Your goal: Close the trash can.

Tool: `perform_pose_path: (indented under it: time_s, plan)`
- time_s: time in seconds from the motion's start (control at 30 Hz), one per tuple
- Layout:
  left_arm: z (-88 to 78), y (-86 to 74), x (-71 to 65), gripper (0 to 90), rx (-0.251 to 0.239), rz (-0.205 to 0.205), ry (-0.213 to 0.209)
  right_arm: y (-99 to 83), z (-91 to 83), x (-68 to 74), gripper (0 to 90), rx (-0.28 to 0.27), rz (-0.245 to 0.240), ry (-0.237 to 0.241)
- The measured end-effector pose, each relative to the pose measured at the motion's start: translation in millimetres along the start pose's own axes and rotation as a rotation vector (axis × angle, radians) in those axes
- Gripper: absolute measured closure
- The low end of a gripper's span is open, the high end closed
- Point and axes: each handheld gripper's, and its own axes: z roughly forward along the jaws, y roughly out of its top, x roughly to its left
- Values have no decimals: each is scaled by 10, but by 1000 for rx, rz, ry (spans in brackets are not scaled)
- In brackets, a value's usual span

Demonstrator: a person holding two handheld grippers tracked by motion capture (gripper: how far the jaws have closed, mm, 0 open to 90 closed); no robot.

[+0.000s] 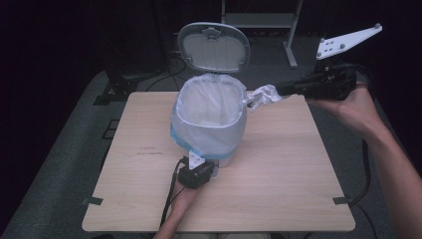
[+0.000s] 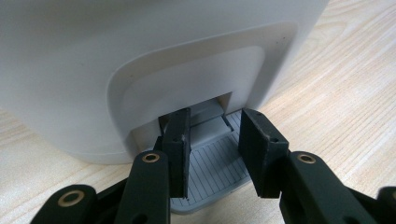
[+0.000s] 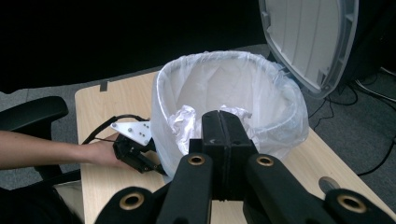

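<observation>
A light wooden table (image 1: pixel 278 164) stands in a dark room. In the centre of the high view is a white bin (image 1: pixel 211 119) with a plastic liner and its lid (image 1: pixel 214 47) raised. The left gripper (image 1: pixel 196 174), at lower centre, presses its nearly closed jaws down on the grey pedal (image 2: pixel 212 175). At upper right, the right gripper (image 1: pixel 286 89) holds crumpled foil (image 1: pixel 261 97) in tightly closed jaws, beside the bin's rim.

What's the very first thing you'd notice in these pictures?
The white bin mid-table, its lid standing open and a plastic bag lining it. At its rim the right gripper holds crumpled foil. The left gripper sits on the bin's pedal.
</observation>
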Motion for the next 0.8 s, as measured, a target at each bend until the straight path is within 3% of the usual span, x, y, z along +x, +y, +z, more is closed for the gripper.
perform_pose_path:
  time_s: [0.8]
  plan:
    - [-1, 1, -1, 641, 1, -3, 0, 438, 252, 5, 897, 2, -37, 32]
